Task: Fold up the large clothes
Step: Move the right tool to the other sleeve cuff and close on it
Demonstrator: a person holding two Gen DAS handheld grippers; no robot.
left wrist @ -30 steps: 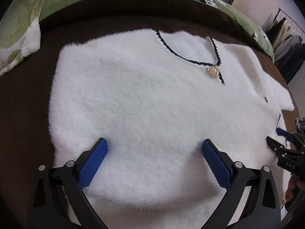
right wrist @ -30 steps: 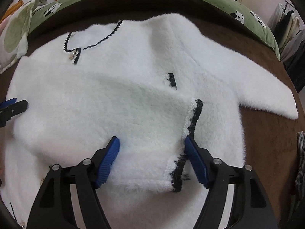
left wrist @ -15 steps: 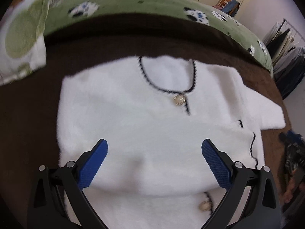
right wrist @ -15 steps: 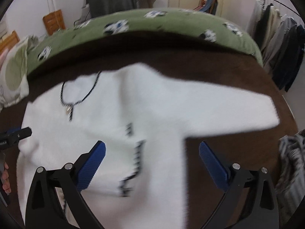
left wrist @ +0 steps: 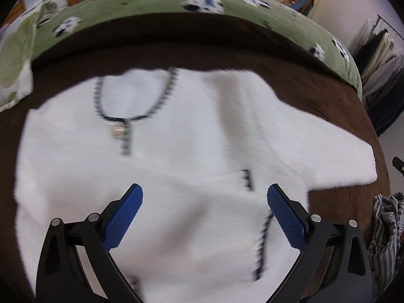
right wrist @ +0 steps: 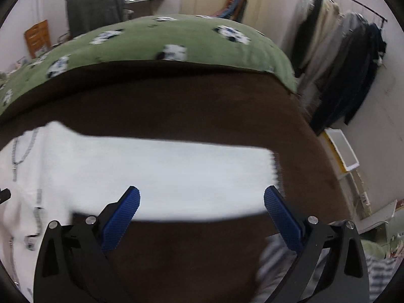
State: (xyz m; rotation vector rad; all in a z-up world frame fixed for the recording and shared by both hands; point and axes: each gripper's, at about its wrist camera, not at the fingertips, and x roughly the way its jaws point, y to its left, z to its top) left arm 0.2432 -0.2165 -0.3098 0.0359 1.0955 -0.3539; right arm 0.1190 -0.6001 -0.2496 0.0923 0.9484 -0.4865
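A fluffy white cardigan (left wrist: 176, 151) with black trim and a gold button lies flat on a brown blanket (left wrist: 202, 45). One sleeve is folded across its body; the other sleeve (right wrist: 164, 176) stretches out to the right. My left gripper (left wrist: 204, 199) is open and empty above the cardigan's lower body. My right gripper (right wrist: 202, 202) is open and empty above the outstretched sleeve, near its cuff (right wrist: 274, 171). Both views are blurred by motion.
A green blanket with panda prints (right wrist: 164, 43) covers the far side of the bed. A striped garment (left wrist: 383, 229) lies at the bed's right edge. A rack of hanging coats (right wrist: 348, 58) stands to the right. A patterned pillow (left wrist: 17, 58) lies far left.
Both grippers have lifted away from the cardigan and swung right. The right gripper, earlier around the folded sleeve's cuff, now hovers over the outstretched sleeve.
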